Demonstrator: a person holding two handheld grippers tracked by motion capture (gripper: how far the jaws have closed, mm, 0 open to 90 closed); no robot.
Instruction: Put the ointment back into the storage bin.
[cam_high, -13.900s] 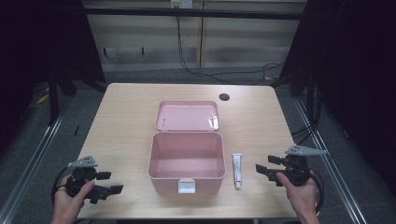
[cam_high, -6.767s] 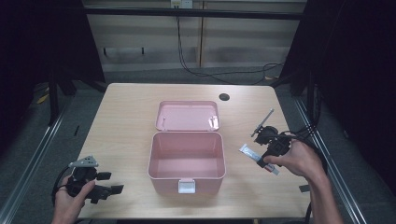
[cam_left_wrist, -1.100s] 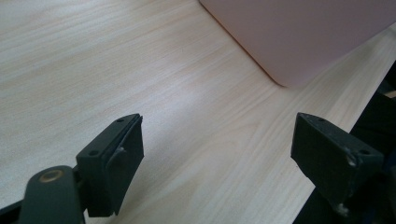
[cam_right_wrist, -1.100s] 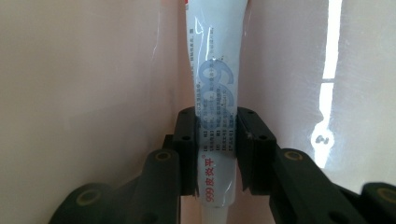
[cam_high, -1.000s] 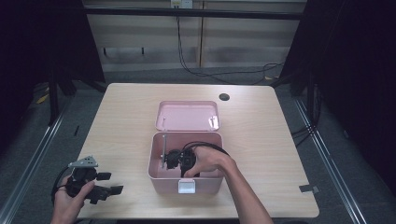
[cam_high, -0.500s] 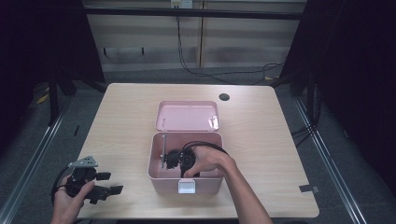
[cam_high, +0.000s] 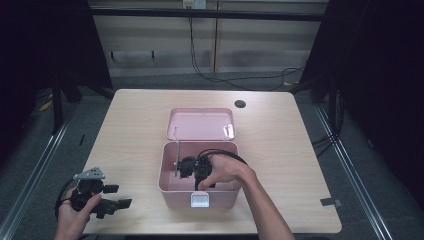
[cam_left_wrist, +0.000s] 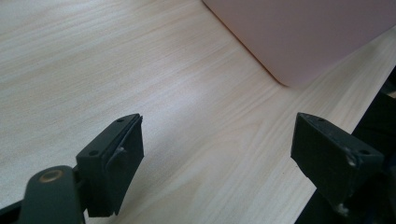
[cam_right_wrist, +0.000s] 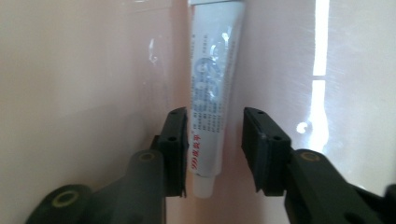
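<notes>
An open pink box (cam_high: 162, 175) stands mid-table, its lid (cam_high: 200, 124) leaning back behind it. My right gripper (cam_high: 188, 167) reaches down into the box, half covered by the hand. In the right gripper view a white tube (cam_right_wrist: 215, 70) lies on the pink box floor (cam_right_wrist: 93, 70) between the jaws of the right gripper (cam_right_wrist: 215, 126). Those jaws have just been opening, and a gap shows beside the right pad. My left gripper (cam_high: 118, 196) rests at the table's front left, open and empty (cam_left_wrist: 217, 140), with the box's pink wall (cam_left_wrist: 303, 32) ahead of it.
A white latch (cam_high: 200, 200) sits on the box front. A dark round hole (cam_high: 240, 104) marks the table's far right. Bare wood lies left and right of the box. Black rails and cables run beside and behind the table.
The tube went from the table right of the box, up in the right gripper, into the box. Over the last second the hands have hardly moved in the high view.
</notes>
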